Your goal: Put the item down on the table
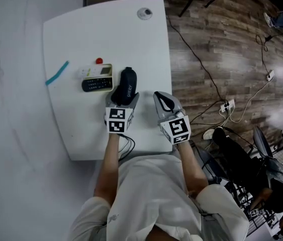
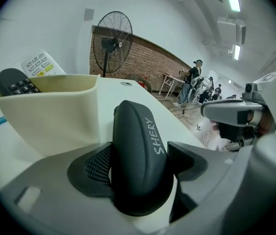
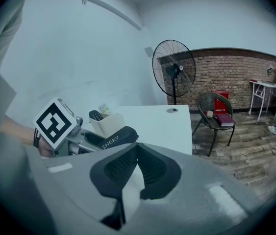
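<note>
A black oblong case (image 1: 126, 87) marked SHERY sits between the jaws of my left gripper (image 1: 123, 98), which is shut on its near end. In the left gripper view the case (image 2: 138, 155) stands on edge between the mesh pads, over the white table (image 2: 142, 94). Whether it touches the tabletop I cannot tell. My right gripper (image 1: 165, 103) hovers just to the right of it near the table's right edge, shut with nothing in it. In the right gripper view its pads (image 3: 123, 168) meet, and the case (image 3: 115, 138) lies to their left.
A cream box (image 1: 97, 73) holding a black remote (image 1: 97, 85) stands just left of the case. A red knob (image 1: 99, 61), a teal strip (image 1: 57, 73) and a round disc (image 1: 144, 13) also lie on the table (image 1: 111, 39). Beyond it stand a fan (image 3: 173, 70) and a chair (image 3: 215, 112).
</note>
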